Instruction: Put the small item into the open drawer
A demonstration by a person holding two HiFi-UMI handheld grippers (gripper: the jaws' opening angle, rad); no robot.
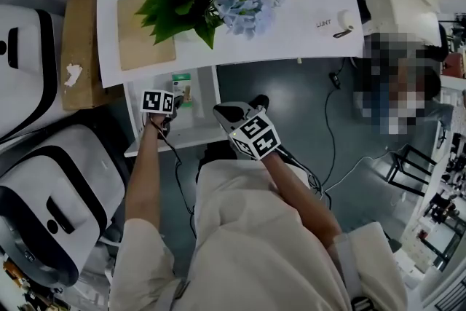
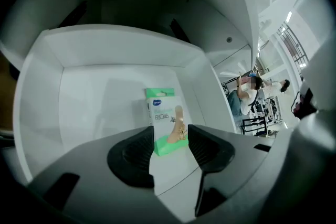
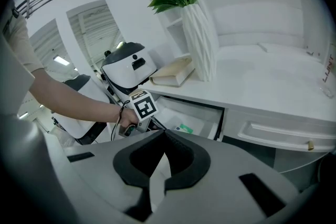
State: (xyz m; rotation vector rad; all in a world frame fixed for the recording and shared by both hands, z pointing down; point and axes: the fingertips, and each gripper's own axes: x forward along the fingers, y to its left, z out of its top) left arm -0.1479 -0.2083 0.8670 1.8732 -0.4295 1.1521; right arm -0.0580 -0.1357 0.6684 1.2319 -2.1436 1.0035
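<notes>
The small item, a green-and-white box, lies flat on the floor of the open white drawer. My left gripper reaches into the drawer with its jaws spread on either side of the box's near end, and the pads do not press on it. From the head view the box shows in the drawer beside the left gripper. My right gripper hangs in front of the desk, shut and empty, just right of the drawer. It looks toward the box and the left gripper.
On the white desktop stand a ribbed vase of blue flowers and green leaves, a tan book and a white cup. White and black machines crowd the left. A closed drawer sits right; cables cross the floor.
</notes>
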